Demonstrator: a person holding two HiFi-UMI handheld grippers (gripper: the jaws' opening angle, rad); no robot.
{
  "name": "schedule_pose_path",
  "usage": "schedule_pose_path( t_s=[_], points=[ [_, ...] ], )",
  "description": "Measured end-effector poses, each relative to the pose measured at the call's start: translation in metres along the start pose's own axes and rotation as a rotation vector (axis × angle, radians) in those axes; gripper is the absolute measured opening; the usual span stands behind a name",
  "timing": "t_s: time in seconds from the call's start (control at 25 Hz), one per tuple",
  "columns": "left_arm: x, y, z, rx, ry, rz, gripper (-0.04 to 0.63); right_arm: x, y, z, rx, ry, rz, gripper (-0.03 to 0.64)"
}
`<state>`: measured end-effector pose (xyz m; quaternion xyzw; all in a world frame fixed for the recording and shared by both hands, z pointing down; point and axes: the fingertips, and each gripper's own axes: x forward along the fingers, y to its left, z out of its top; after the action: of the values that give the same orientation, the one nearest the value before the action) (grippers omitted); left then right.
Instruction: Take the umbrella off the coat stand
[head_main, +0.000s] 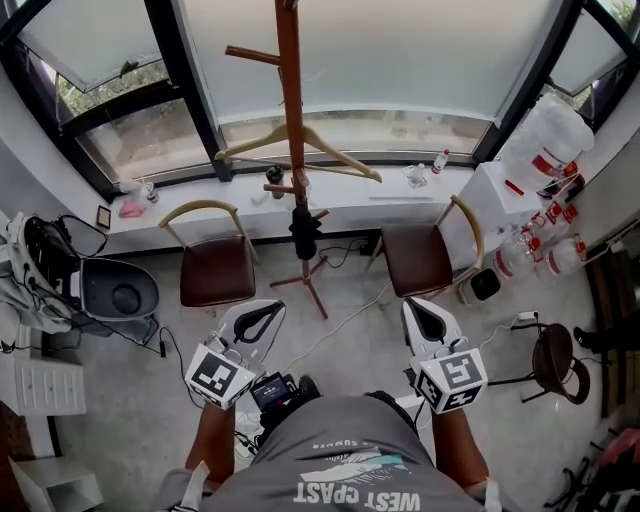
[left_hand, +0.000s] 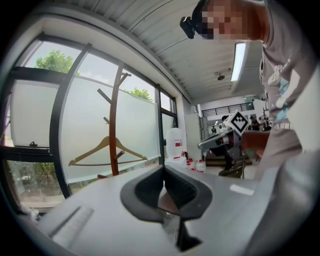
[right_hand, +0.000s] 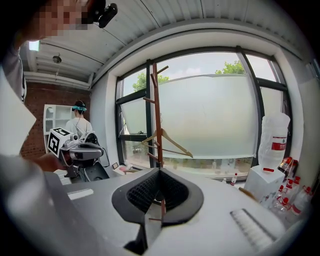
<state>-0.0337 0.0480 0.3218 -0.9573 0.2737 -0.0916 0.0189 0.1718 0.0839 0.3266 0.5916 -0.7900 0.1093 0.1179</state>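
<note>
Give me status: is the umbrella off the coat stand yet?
Done: nothing; the umbrella hangs on the coat stand, lower than the wooden hanger. In hand: nothing; left gripper and right gripper are both shut, empty, well short of the stand. Left: approach, open, grip the umbrella, lift it off.

reddish-brown coat stand (head_main: 292, 130); black umbrella (head_main: 305, 233)

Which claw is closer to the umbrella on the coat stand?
Left, judging by the head view. The left claw is just down-left of the umbrella; the right claw is farther off to its lower right. Neither touches it.
</note>
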Motion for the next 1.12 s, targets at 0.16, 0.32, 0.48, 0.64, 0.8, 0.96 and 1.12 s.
schedule_pose_path(
  t_s=[0.16, 0.32, 0.48, 0.64, 0.8, 0.96, 1.12],
  points=[
    [-0.001, 0.014, 0.0, -0.008, -0.014, -0.014, 0.002, 0.011, 0.006, 0.009, -0.018, 0.009, -0.022, 0.002],
    [-0.002, 0.024, -0.015, -0.022, -0.001, -0.005, 0.002, 0.024, 0.013, 0.013, -0.039, 0.03, -0.01, 0.002],
    [0.0, 0.035, -0.023, -0.043, 0.007, 0.027, 0.002, 0.047, 0.015, 0.016, -0.052, 0.039, 0.028, 0.002],
    [0.003, 0.039, -0.027, -0.05, 0.024, 0.067, 0.002, 0.071, 0.014, 0.018, -0.06, 0.036, 0.089, 0.002],
    [0.01, 0.038, -0.025, -0.053, 0.04, 0.1, 0.002, 0.089, 0.004, 0.023, -0.055, 0.031, 0.138, 0.002],
    [0.013, 0.045, -0.021, -0.088, 0.038, 0.159, 0.002, 0.109, -0.001, 0.024, -0.071, 0.045, 0.188, 0.002],
    [0.016, 0.051, -0.031, -0.102, 0.063, 0.198, 0.002, 0.128, -0.004, 0.023, -0.074, 0.054, 0.224, 0.002]
  ],
)
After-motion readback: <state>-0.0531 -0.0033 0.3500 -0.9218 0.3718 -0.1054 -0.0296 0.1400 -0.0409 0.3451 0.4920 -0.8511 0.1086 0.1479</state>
